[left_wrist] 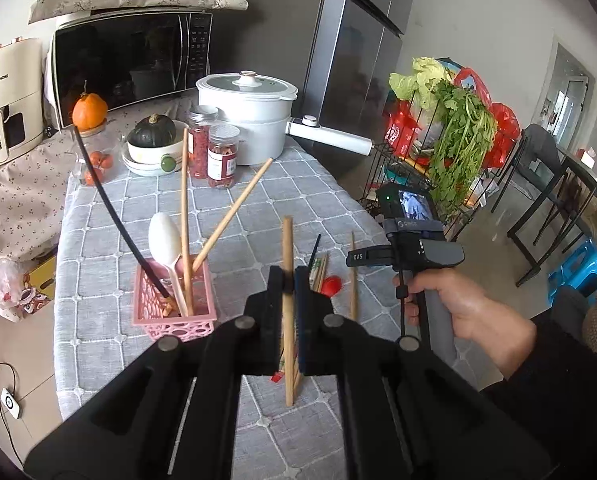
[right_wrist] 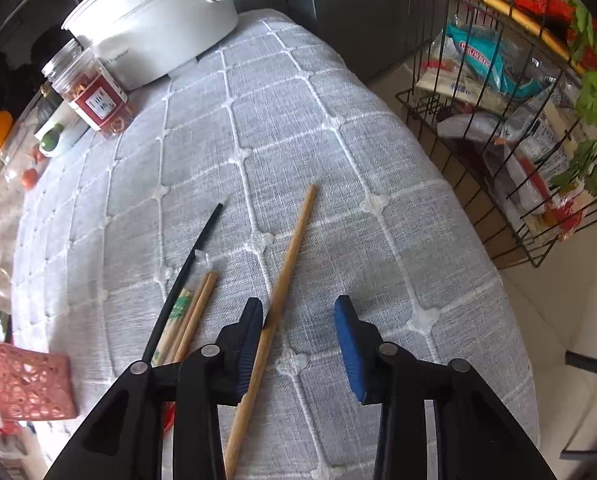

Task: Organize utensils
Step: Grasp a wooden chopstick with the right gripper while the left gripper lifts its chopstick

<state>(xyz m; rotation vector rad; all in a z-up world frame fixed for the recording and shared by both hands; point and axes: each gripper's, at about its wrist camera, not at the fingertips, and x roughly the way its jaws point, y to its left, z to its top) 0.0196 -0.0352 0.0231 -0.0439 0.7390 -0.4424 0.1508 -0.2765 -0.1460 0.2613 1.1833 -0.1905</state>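
My left gripper (left_wrist: pixel 288 280) is shut on a wooden chopstick (left_wrist: pixel 287 240) and holds it upright above the table. A pink basket (left_wrist: pixel 174 308) to its left holds a white spoon (left_wrist: pixel 164 236), two wooden chopsticks (left_wrist: pixel 234 212) and a black chopstick (left_wrist: pixel 106 208). My right gripper (right_wrist: pixel 298 316) is open just above the table. A wooden chopstick (right_wrist: pixel 286 264) lies on the cloth between its fingers, close to the left finger (right_wrist: pixel 250 328). A black chopstick (right_wrist: pixel 186 276) and a wrapped chopstick pair (right_wrist: pixel 190 312) lie to the left. The pink basket (right_wrist: pixel 26 384) shows at the far left.
The table has a grey checked cloth (right_wrist: pixel 298 140). A white pot (left_wrist: pixel 250 116), two red-filled jars (left_wrist: pixel 222 156) and a bowl with a squash (left_wrist: pixel 154 140) stand at the back. A wire rack (right_wrist: pixel 510 120) with groceries stands right of the table edge.
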